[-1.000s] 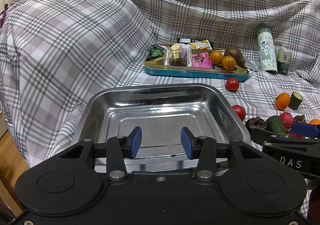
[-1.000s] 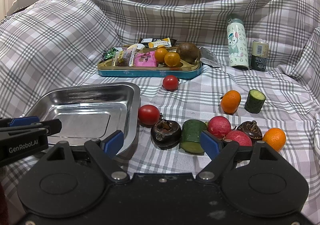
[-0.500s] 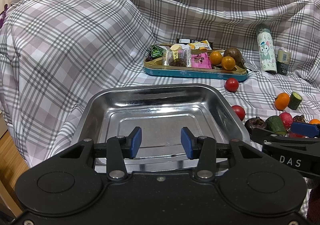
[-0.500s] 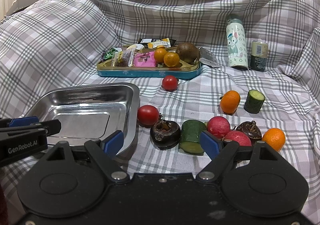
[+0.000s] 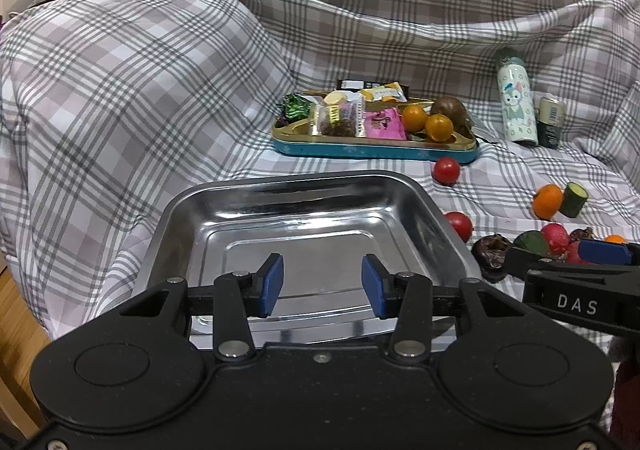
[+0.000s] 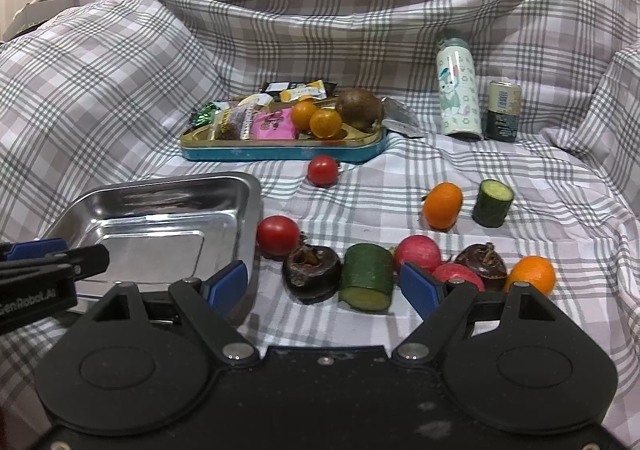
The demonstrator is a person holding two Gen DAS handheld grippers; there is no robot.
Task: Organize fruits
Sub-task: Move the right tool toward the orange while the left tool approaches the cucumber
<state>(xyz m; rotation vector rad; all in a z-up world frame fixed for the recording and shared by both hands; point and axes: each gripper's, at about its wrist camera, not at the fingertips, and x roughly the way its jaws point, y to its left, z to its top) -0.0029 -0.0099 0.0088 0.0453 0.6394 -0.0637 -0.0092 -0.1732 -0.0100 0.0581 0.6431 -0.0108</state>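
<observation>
Change since earlier frames: almost none; both grippers hold position.
Left gripper (image 5: 322, 286): parted, empty, above steel tray (image 5: 434, 212).
Right gripper (image 6: 325, 286): wide apart, empty, before cucumber piece (image 6: 367, 276).
Progress: tray empty; all loose fruit, e.g. tomato (image 6: 277, 236), on plaid cloth (image 6: 380, 190); sorting unstarted.

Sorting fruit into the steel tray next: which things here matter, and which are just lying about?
For the job: steel tray, tomatoes, oranges, red fruits, dark fruits.

Lying about: snack tin, bottle, can, cucumber pieces.
</observation>
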